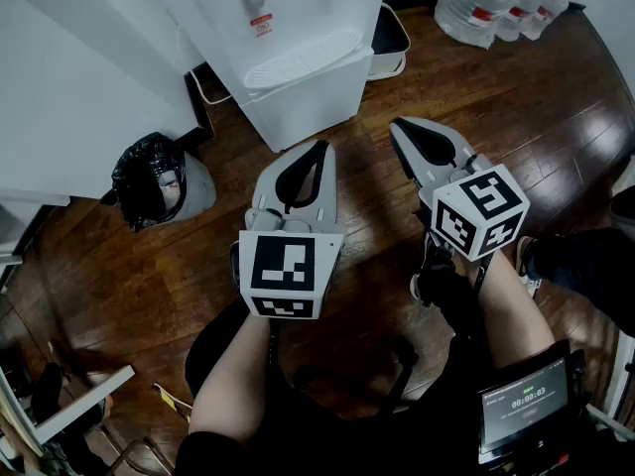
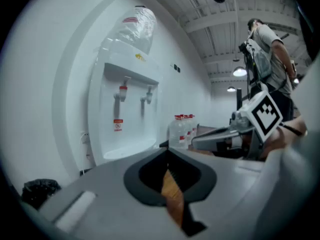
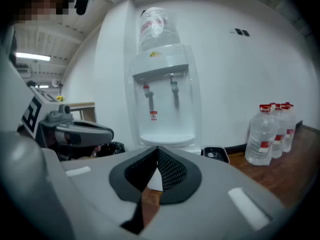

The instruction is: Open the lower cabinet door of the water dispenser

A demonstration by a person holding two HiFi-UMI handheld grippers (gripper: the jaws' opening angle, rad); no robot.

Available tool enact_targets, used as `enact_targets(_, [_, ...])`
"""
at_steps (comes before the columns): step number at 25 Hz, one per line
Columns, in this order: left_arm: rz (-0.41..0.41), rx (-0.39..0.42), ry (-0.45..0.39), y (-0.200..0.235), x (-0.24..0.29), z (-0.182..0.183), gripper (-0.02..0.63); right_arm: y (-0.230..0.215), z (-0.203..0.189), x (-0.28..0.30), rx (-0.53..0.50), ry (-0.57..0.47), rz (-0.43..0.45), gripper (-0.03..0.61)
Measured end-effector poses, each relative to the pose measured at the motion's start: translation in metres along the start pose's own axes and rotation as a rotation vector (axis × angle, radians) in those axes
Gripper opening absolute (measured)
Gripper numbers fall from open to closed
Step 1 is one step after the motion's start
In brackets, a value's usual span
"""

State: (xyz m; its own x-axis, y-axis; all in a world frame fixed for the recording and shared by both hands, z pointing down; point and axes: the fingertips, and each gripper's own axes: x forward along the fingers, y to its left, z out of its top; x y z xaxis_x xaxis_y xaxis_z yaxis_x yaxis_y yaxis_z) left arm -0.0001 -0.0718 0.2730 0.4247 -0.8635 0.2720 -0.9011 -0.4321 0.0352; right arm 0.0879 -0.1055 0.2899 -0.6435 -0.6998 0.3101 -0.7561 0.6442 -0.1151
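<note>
The white water dispenser (image 1: pixel 298 62) stands against the wall ahead, with two taps and a bottle on top. Its lower cabinet front (image 1: pixel 313 105) looks shut in the head view. My left gripper (image 1: pixel 319 147) is shut and empty, its tip a short way in front of the cabinet. My right gripper (image 1: pixel 395 124) is shut and empty too, just right of the cabinet's corner. In the left gripper view the dispenser (image 2: pixel 125 109) rises beyond the closed left gripper (image 2: pixel 167 151). In the right gripper view the right gripper (image 3: pixel 157 149) hides most of the lower part of the dispenser (image 3: pixel 162 99).
A black bin bag (image 1: pixel 149 178) sits on the wooden floor left of the dispenser. A small black-and-white bin (image 1: pixel 390 38) stands to its right, and several large water bottles (image 1: pixel 501 3) farther right. A person (image 2: pixel 267 49) stands in the background.
</note>
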Motion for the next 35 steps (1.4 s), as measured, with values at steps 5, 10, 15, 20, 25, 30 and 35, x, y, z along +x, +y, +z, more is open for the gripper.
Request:
enact_targets(5, [-0.025, 0.030, 0.066, 0.007, 0.017, -0.010, 0.021, -0.032, -0.025, 0.022, -0.149, 0.115, -0.038, 0.005])
enact_targets(10, [-0.015, 0.009, 0.085, 0.023, 0.039, -0.013, 0.021, -0.049, -0.015, 0.040, -0.143, 0.094, -0.047, 0.005])
enact_targets(15, [-0.013, 0.015, 0.125, 0.031, 0.061, -0.025, 0.021, -0.065, -0.018, 0.058, -0.137, 0.111, -0.046, 0.005])
enact_targets(20, [-0.033, 0.026, 0.154, 0.032, 0.085, -0.032, 0.021, -0.087, -0.026, 0.075, -0.126, 0.166, -0.056, 0.005])
enact_targets(25, [-0.052, 0.019, 0.179, 0.034, 0.103, -0.037, 0.021, -0.106, -0.043, 0.089, -0.137, 0.244, -0.045, 0.005])
enact_targets(30, [-0.080, -0.004, 0.167, 0.031, 0.122, -0.034, 0.021, -0.114, -0.058, 0.104, -0.206, 0.297, -0.031, 0.005])
enact_targets(35, [-0.134, -0.009, 0.170, 0.021, 0.142, -0.039, 0.025, -0.110, -0.055, 0.120, -0.300, 0.305, 0.002, 0.012])
